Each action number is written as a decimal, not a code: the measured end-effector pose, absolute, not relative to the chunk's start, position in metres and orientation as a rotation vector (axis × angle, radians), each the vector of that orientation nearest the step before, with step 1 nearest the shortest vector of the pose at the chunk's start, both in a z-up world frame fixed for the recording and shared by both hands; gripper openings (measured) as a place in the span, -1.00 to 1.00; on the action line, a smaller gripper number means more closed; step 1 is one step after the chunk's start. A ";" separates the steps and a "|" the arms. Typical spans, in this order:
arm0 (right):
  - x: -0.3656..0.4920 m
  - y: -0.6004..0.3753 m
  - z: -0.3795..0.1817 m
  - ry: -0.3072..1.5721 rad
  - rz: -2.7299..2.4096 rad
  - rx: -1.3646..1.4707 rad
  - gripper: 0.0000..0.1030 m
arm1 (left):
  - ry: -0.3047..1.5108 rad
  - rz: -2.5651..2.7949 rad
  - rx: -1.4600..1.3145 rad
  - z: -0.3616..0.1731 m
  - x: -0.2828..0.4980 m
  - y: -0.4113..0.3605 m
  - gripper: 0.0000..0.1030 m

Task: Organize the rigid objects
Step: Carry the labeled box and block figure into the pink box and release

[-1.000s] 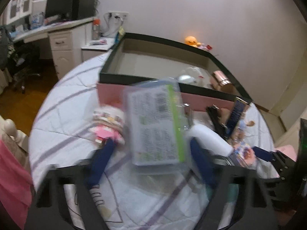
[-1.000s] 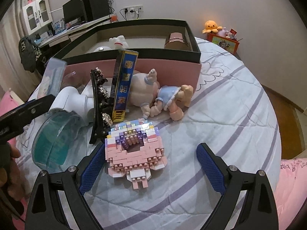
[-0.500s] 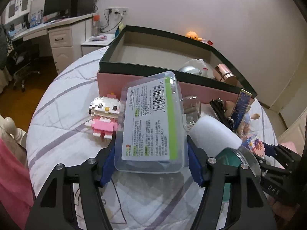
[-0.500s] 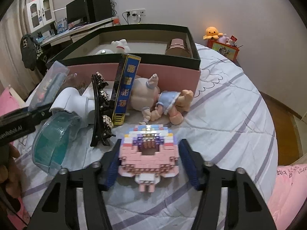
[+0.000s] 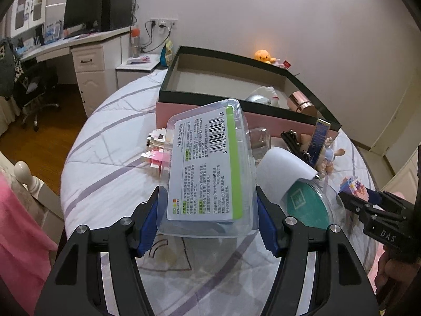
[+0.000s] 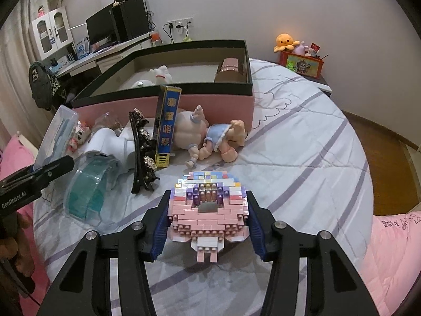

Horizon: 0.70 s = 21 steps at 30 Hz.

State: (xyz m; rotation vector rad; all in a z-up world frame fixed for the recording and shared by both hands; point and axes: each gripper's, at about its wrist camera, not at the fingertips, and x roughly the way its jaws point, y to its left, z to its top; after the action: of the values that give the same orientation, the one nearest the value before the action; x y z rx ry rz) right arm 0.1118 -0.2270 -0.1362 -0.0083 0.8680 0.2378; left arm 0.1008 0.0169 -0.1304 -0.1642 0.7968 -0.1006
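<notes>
My left gripper [image 5: 208, 221] is shut on a clear plastic box with a white and green label [image 5: 208, 168], held tilted above the bed. My right gripper [image 6: 208, 223] is shut on a pink brick-built figure [image 6: 208, 208], its blue pads pressing both sides. The pink storage box with a dark rim [image 6: 244, 60] [image 5: 236, 115] stands behind, holding a white toy [image 6: 160, 75] and a rose-gold tin [image 6: 229, 69]. In the right wrist view the clear plastic box [image 6: 56, 131] and left gripper's finger [image 6: 47, 172] show at the left edge.
On the bedspread lie a doll [image 6: 210, 139], an upright blue box [image 6: 167, 129], a black hair clip [image 6: 142, 155], a white cylinder [image 5: 284, 173], a round teal-lidded case [image 6: 89, 197] and a small pink-and-white brick figure [image 5: 155, 147]. A desk [image 5: 86, 52] stands far left.
The right gripper's jaws closed onto the pink brick figure and now hold it slightly raised. The left gripper lifted the clear box a little toward the storage box.
</notes>
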 end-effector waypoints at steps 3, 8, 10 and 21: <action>0.107 -0.226 -0.130 0.852 0.239 -0.010 0.03 | 0.781 -0.101 -0.159 -0.125 0.094 0.017 0.28; 0.101 -0.226 -0.116 0.822 0.245 -0.005 0.03 | 0.746 -0.108 -0.152 -0.111 0.086 0.018 0.28; 0.101 -0.225 -0.109 0.807 0.251 -0.006 0.03 | 0.730 -0.112 -0.151 -0.103 0.085 0.019 0.28; 0.141 -0.215 -0.048 0.672 0.296 -0.049 0.03 | 0.599 -0.145 -0.137 -0.044 0.121 0.027 0.28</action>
State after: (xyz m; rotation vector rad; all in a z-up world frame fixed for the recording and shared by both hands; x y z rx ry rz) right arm 0.1412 -0.2152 -0.0479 -0.0492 0.6720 0.2961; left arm 0.1207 0.0270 -0.0441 -0.1373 0.5994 -0.1451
